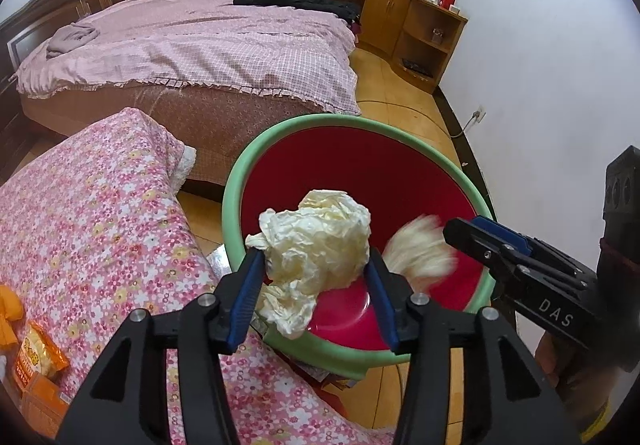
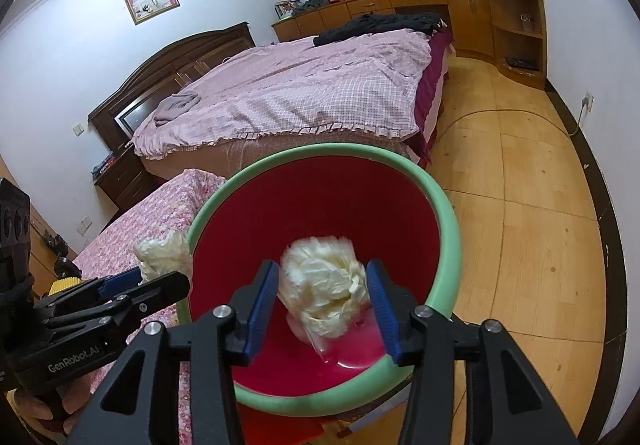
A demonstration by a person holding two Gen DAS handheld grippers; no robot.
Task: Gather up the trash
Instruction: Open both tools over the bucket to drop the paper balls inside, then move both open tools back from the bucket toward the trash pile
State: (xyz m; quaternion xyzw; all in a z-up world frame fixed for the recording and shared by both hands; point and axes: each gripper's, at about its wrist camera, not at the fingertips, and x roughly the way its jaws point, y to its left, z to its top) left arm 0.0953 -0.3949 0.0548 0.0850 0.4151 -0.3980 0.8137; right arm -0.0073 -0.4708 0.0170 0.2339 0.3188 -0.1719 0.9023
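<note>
A: Left claw (image 1: 316,281) — blue pads spread, a paper wad (image 1: 316,241) loose between them, above the bin (image 1: 236,181).
B: Right claw (image 2: 322,305)?
A: Likewise released; second wad (image 2: 324,285), blurred, sits in the gap over the bin's red inside.
B: Bin location?
A: Floor, beside the floral quilt (image 1: 100,213) — green rim, bed (image 1: 208,45) behind.

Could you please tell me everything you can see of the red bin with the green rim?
The red bin is a round, smooth, plastic-looking container with a thick pale green rim and glossy red inside. It stands upright and open on the tan floor tiles, beside the floral-covered surface. Its bottom looks bare and shiny. Two crumpled paper wads sit over its mouth between gripper fingers; neither visibly touches it.
</note>
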